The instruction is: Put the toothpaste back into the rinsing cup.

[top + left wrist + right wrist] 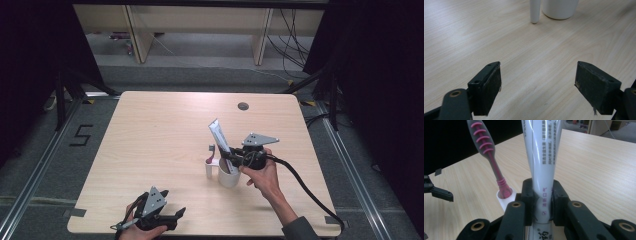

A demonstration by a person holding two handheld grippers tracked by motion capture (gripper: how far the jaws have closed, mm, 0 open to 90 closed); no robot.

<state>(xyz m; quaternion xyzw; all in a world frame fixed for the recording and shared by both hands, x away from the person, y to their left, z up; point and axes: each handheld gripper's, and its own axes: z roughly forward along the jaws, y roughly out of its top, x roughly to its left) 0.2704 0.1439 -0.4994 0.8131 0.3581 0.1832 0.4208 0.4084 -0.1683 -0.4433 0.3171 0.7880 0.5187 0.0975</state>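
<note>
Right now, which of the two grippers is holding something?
The right gripper, clamped on the white toothpaste tube above the cup; the left gripper is open, holding nothing.

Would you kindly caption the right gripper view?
Right gripper clamps a toothpaste tube beside a pink toothbrush.

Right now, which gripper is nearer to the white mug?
Right. The right gripper sits over the white mug, clamping the toothpaste tube; the left gripper rests open near the table's front edge.

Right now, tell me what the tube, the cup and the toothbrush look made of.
Tube: glossy white plastic, likely soft; it shines, with printing. Cup: smooth white, ceramic or hard plastic, I can't tell which. Toothbrush: grey plastic with pink ribs, probably rubbery.
</note>
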